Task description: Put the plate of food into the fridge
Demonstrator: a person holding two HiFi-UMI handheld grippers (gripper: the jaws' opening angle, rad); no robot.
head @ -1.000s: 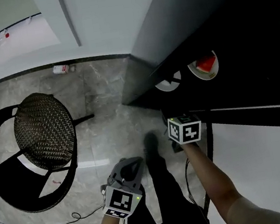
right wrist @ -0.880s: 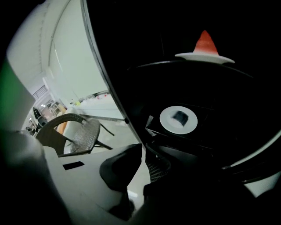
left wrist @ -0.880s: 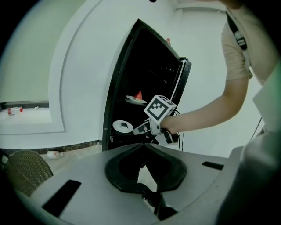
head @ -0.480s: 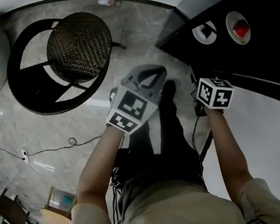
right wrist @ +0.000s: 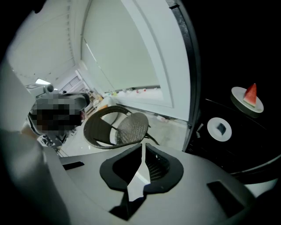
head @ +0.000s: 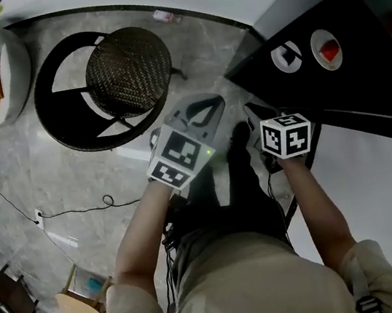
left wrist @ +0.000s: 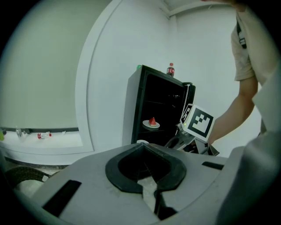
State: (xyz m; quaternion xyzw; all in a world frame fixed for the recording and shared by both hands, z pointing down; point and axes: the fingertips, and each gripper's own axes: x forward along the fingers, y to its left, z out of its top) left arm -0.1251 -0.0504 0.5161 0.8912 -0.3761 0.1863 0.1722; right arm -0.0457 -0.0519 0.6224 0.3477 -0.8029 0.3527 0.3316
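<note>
Head view: left tongs (head: pixel 203 107) and right tongs (head: pixel 254 115) were closed, empty, near the black fridge (head: pixel 366 66); slamming might tip its white watermelon plate (head: pixel 327 50)

The fridge (head: pixel 361 82) is open, and there is bare room on its dark shelf all round the plate of watermelon (head: pixel 327 50). A second white plate (head: pixel 286 57) takes up a spot lower down. The open door (head: pixel 383 174) closes off the right side. A round wicker chair (head: pixel 127 71) blocks the floor (head: pixel 27 164) to the left, with a bare strip of tiles between chair and fridge. A cable (head: pixel 79 207) trails along the floor's near left part.
</note>
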